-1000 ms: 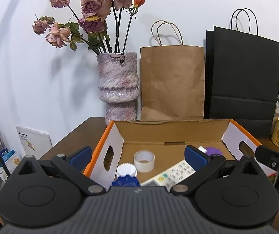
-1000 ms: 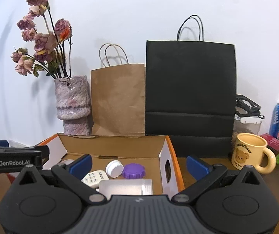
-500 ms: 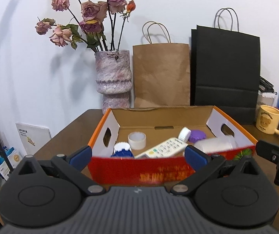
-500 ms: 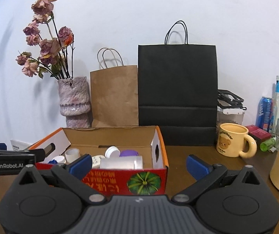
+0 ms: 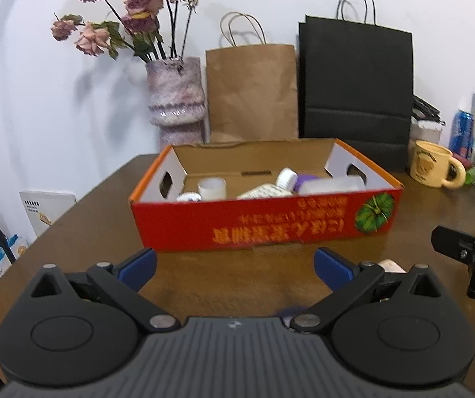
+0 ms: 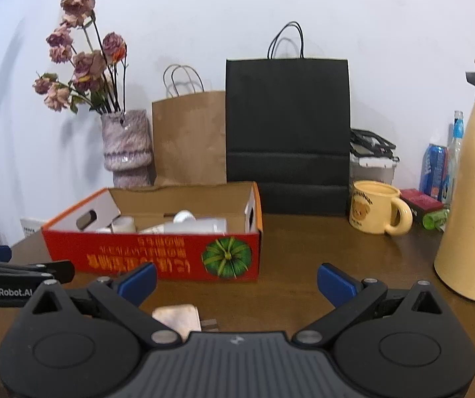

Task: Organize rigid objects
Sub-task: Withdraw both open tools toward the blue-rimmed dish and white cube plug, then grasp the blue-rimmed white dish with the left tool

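Observation:
A red cardboard box (image 5: 264,225) with an orange rim stands open-topped on the brown table. Inside lie a white tape roll (image 5: 211,188), a remote control (image 5: 264,193), a white cap (image 5: 287,177), a purple lid (image 5: 307,179) and a clear plastic case (image 5: 331,184). My left gripper (image 5: 234,262) is open and empty, a short way in front of the box. My right gripper (image 6: 236,280) is open and empty too, off the box's (image 6: 151,255) right front corner. A pale flat plug-like object (image 6: 176,320) lies on the table by its left finger.
Behind the box stand a vase of dried roses (image 5: 174,99), a brown paper bag (image 5: 252,93) and a black paper bag (image 5: 356,93). To the right are a yellow bear mug (image 6: 375,212), a tall yellow jug (image 6: 472,199) and a blue can (image 6: 433,172).
Both grippers have drawn back from above the box toward the table's near side. The box now sits farther off with its red front face showing. Both stayed open.

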Demonstrator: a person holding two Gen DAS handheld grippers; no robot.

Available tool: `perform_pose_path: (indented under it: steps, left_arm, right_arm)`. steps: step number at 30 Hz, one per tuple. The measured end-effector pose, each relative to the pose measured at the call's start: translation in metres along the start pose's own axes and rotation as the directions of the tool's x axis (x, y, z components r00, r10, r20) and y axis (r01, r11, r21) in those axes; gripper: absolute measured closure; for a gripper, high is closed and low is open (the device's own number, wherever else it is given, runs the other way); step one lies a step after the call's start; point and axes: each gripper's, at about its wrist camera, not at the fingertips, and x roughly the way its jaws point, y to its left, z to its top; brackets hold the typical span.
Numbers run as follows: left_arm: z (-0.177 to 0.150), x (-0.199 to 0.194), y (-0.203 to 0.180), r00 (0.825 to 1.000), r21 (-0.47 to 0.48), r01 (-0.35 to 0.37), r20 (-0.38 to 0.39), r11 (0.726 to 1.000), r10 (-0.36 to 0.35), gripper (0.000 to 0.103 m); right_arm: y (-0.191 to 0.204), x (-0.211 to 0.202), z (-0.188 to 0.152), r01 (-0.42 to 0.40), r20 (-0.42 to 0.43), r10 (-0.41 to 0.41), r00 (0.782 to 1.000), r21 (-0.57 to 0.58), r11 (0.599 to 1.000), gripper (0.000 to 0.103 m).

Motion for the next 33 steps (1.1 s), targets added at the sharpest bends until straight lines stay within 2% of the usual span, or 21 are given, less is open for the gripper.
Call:
perform_pose_path:
  steps: [6, 13, 20, 33]
  left_arm:
    - [-0.016, -0.003, -0.009, 0.998, -0.016, 0.052, -0.036, 0.999, -0.053, 0.000]
    - [-0.024, -0.001, -0.024, 0.998, 0.009, 0.027, -0.060, 1.000, -0.027, 0.000]
    - [-0.033, 0.009, -0.032, 0.995, 0.033, 0.005, -0.096, 0.999, -0.002, 0.000]
    - [-0.040, 0.026, -0.041, 0.986, 0.075, -0.017, -0.165, 0.997, 0.029, 0.000]
  right_arm:
    - [-0.014, -0.006, -0.012, 0.008, -0.041, -0.008, 0.999, -0.003, 1.000, 0.000]
    - [-0.028, -0.009, -0.025, 0.011, -0.078, -0.013, 0.997, -0.015, 1.000, 0.000]
    - [-0.039, -0.006, -0.031, 0.030, -0.106, -0.025, 0.994, 0.040, 0.999, 0.000]
    - [-0.037, -0.002, -0.035, 0.044, -0.125, -0.039, 0.991, 0.038, 0.998, 0.000]
